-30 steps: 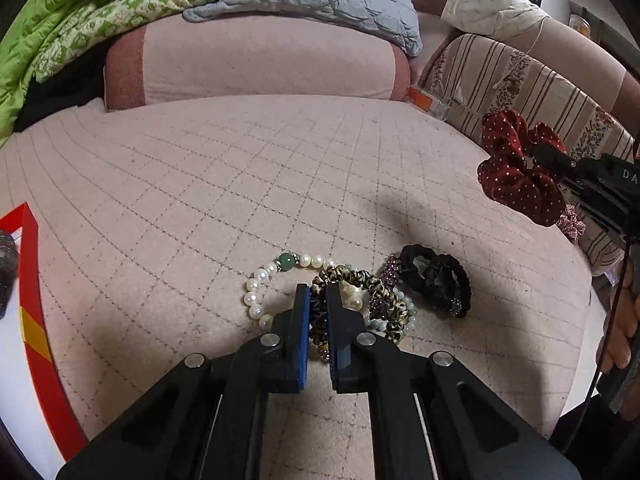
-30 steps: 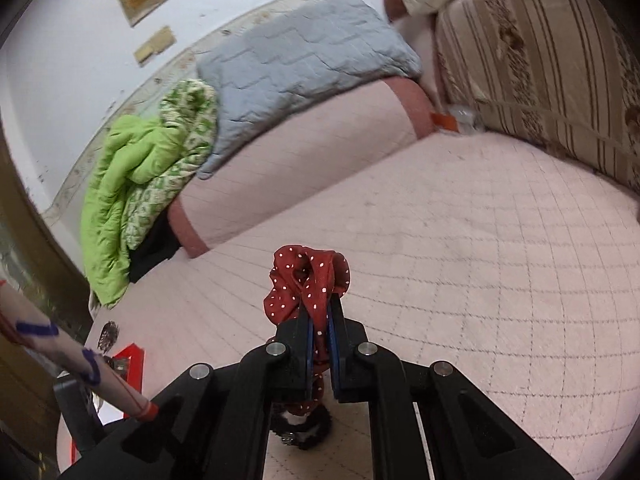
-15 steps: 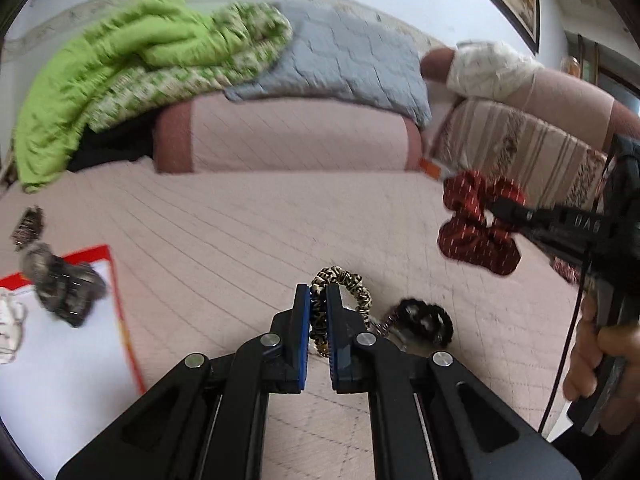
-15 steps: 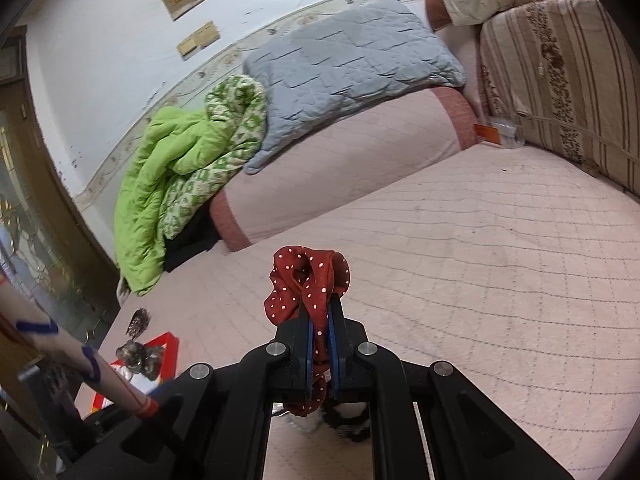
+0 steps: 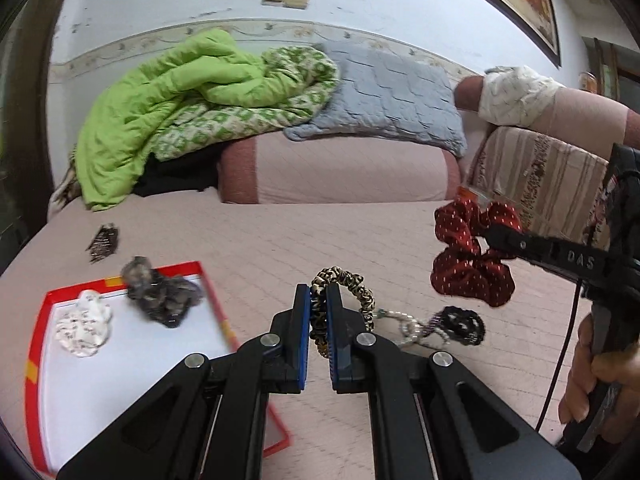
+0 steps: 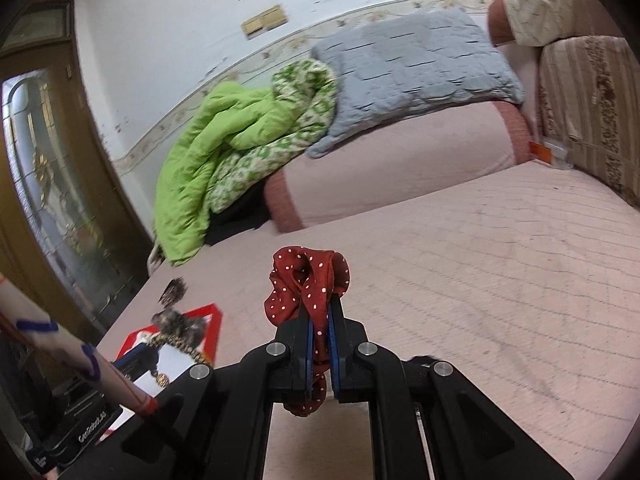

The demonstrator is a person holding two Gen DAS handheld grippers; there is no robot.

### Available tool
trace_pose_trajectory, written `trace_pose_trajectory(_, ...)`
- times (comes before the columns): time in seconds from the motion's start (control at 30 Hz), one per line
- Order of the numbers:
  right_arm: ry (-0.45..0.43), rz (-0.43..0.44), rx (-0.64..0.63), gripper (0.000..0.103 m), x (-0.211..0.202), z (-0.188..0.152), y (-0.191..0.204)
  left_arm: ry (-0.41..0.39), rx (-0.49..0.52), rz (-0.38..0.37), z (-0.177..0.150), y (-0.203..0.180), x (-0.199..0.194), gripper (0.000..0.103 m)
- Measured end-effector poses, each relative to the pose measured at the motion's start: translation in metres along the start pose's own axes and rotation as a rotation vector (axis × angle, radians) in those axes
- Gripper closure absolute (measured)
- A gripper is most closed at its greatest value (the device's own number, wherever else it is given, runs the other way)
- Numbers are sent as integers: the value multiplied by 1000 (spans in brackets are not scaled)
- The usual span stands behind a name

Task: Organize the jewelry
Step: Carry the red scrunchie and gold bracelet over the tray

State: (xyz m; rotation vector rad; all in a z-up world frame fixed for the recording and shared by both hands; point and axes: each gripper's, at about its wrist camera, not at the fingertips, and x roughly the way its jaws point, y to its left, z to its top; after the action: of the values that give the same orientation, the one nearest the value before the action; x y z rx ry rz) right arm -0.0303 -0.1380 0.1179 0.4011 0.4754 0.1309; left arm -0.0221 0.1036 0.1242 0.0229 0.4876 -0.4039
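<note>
My left gripper [image 5: 319, 300] is shut on a leopard-print scrunchie [image 5: 352, 286] and holds it above the pink bed cover. My right gripper [image 6: 319, 312] is shut on a red polka-dot scrunchie [image 6: 308, 284], which also shows in the left wrist view [image 5: 468, 256], held in the air at the right. A red-rimmed white tray [image 5: 44, 312] lies at the left with a white scrunchie [image 5: 84, 326] and a dark grey scrunchie [image 5: 160, 294] in it. A pearl bracelet [image 5: 408, 322] and a black scrunchie [image 5: 462, 324] lie on the cover to the right of my left gripper.
A dark hair clip [image 5: 103, 242] lies on the cover beyond the tray. A green quilt [image 5: 184, 100], a grey pillow [image 5: 388, 96] and a pink bolster [image 5: 340, 172] line the back. Striped cushions [image 5: 536, 172] stand at the right.
My left gripper has lifted the leopard-print scrunchie off the pile and swung left, so the tray came into view. My right gripper has carried the red scrunchie leftward too.
</note>
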Motion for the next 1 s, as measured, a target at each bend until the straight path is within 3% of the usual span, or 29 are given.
trace_pose_trajectory(0.6, 120, 172, -119, 96, 45, -31, 99, 16, -140, 151, -13, 106, -33, 96)
trace_pose_trajectory(0.8, 169, 208, -158, 96, 60, -45, 127, 53, -153, 225, -19, 133, -30, 96)
trace_pose_trajectory(1.0, 236, 249, -136, 96, 79, -52, 140, 82, -181, 246, -24, 147, -26, 96)
